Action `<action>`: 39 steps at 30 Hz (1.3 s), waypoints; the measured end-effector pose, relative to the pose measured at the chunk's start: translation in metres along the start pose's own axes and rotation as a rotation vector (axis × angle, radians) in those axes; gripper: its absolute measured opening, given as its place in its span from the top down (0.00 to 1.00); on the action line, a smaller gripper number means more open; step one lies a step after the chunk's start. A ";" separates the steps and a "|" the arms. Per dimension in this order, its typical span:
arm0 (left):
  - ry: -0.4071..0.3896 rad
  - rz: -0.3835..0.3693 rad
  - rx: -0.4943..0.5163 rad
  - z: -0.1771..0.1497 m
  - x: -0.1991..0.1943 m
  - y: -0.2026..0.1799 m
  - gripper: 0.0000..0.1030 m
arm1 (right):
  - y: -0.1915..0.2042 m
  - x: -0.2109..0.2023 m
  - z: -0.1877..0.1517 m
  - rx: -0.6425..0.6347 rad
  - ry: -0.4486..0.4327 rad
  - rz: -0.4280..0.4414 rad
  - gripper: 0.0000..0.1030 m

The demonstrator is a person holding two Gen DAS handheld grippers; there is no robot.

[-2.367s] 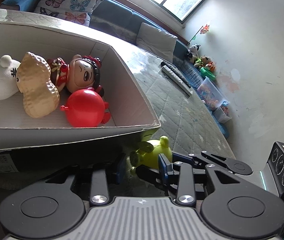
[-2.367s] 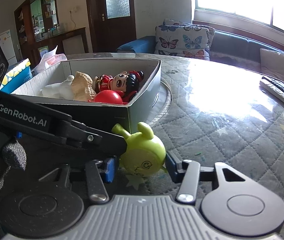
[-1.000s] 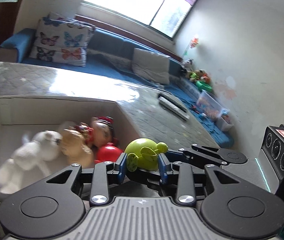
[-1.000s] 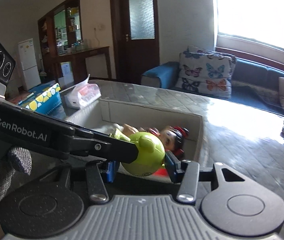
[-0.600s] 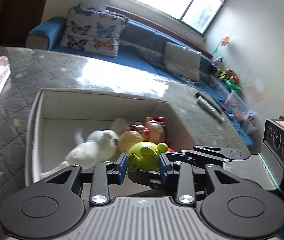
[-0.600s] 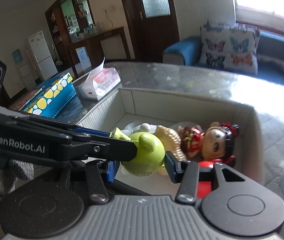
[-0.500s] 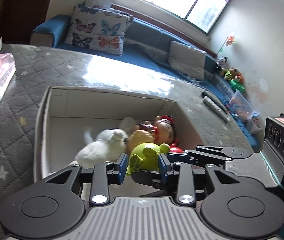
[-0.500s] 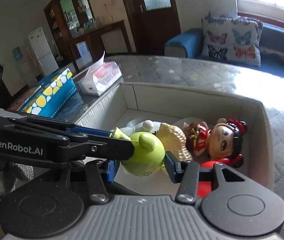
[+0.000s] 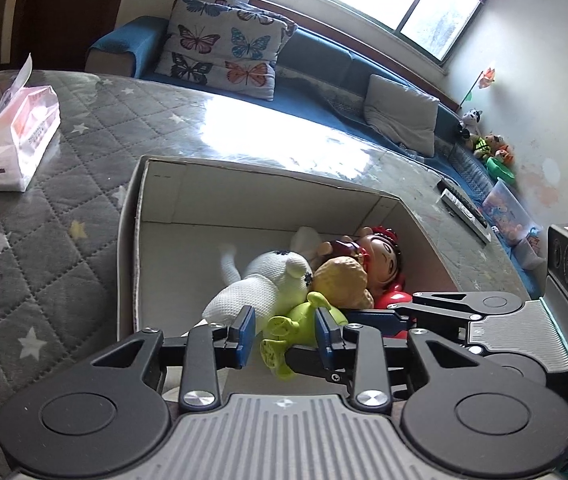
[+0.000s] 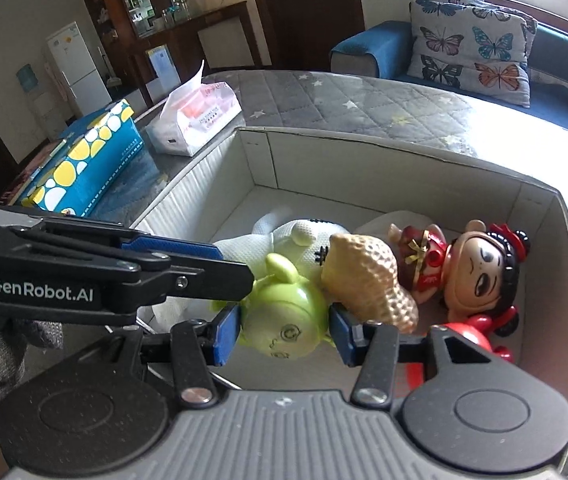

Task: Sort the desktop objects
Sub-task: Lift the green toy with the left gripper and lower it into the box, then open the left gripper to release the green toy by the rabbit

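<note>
Green toy (image 10: 284, 312) now lowered into cardboard box (image 10: 544, 208), beside peanut (image 10: 368, 280). Left gripper (image 9: 286, 330) jaws slightly apart around it; right gripper (image 10: 282, 330) clamps it. Release seems next.

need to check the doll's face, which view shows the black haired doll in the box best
The right wrist view. The black haired doll lies unobstructed there, face, red hair buns and red outfit all clear, beside the peanut toy. In the left wrist view the doll is farther off, tilted, and partly hidden behind the peanut toy.
</note>
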State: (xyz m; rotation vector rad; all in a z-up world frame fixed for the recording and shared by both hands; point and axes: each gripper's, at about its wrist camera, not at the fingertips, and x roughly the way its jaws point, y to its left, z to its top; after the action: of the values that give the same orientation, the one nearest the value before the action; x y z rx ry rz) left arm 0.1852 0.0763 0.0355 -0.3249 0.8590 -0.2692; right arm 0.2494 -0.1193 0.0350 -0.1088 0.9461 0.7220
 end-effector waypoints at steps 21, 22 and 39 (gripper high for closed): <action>-0.075 0.038 0.027 -0.009 -0.027 -0.010 0.66 | 0.011 -0.027 -0.010 -0.027 -0.105 -0.051 0.40; -0.080 0.041 0.030 -0.010 -0.028 -0.012 0.66 | 0.012 -0.029 -0.011 -0.029 -0.112 -0.055 0.37; -0.136 0.108 0.137 -0.039 -0.044 -0.049 0.66 | 0.020 -0.071 -0.046 -0.038 -0.243 -0.102 0.17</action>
State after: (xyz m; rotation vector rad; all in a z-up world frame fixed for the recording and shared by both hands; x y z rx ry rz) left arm 0.1220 0.0407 0.0611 -0.1665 0.7179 -0.2020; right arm 0.1784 -0.1579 0.0664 -0.0990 0.6900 0.6426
